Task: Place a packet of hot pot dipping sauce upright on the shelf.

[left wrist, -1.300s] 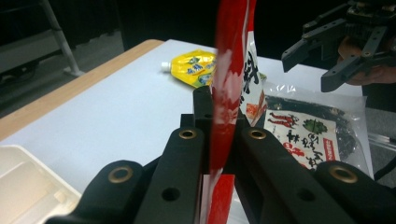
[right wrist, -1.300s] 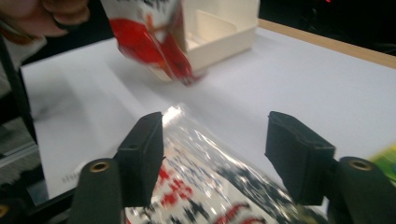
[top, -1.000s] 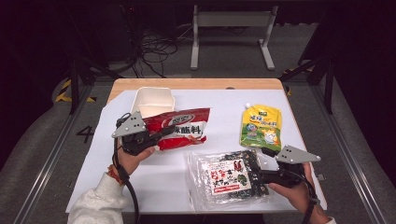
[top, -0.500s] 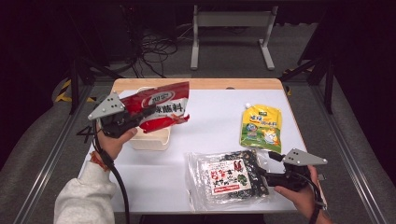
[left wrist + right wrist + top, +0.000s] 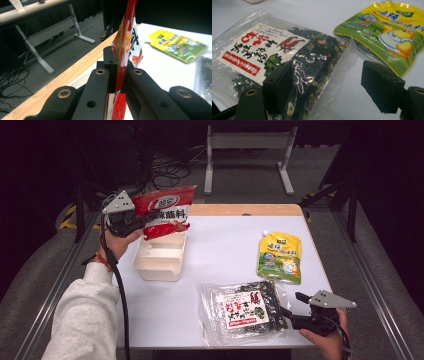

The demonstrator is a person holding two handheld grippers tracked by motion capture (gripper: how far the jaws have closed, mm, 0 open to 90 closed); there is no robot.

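White tabletop [image 5: 230, 250]: left gripper [image 5: 142, 220] clamps red pouch [image 5: 165, 210] over tray [image 5: 160, 257] nr left edge; right gripper [image 5: 290, 312] jaws apart, just been opening, astride seaweed bag [image 5: 242, 310] at front edge.

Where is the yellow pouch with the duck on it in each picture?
High view: the yellow pouch lies flat on the table's right side.
Left gripper view: upper right, beyond the red packet.
Right gripper view: upper right.
Shared landmark: the clear seaweed bag right beside it.
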